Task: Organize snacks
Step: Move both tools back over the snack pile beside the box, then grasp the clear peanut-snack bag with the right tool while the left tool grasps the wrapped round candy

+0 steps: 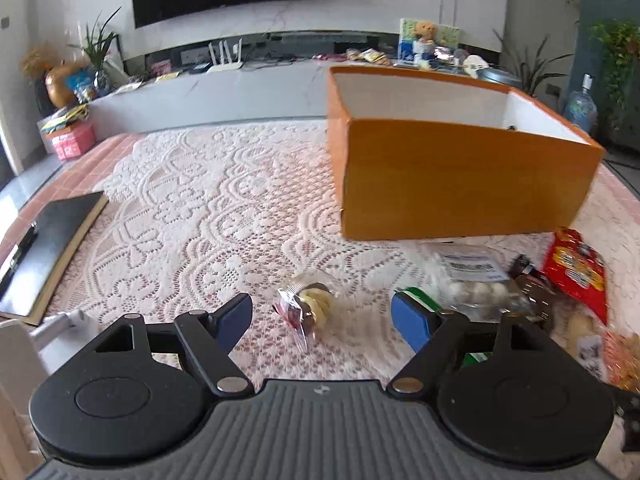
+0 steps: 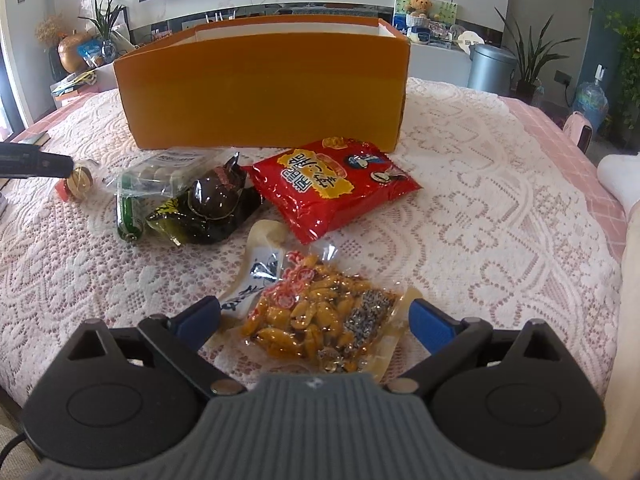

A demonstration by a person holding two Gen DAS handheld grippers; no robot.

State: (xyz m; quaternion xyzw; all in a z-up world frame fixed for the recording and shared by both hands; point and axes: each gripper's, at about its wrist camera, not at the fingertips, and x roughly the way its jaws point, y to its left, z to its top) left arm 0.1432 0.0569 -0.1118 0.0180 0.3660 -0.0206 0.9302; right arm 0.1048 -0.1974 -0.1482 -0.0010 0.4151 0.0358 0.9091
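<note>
Now both claws gape wide: left gripper (image 1: pixel 322 320) around a small wrapped snack (image 1: pixel 308 304), right gripper (image 2: pixel 314 320) around a peanut packet (image 2: pixel 320 320); orange box (image 2: pixel 264 80) at twelve o'clock.

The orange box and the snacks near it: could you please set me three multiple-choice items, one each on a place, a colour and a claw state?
1. Where does the red snack bag lie?
A. inside the box
B. on the lace cloth in front of the box
C. on the black notebook

2. What colour is the inside of the orange box?
A. white
B. black
C. green

3. How is the right claw?
A. shut on the peanut pack
C. out of view
B. open around the peanut pack

Answers: 1 B, it lies on the lace cloth before the box wall; 2 A, the inner walls show white; 3 B, its blue pads stand apart on either side.
</note>
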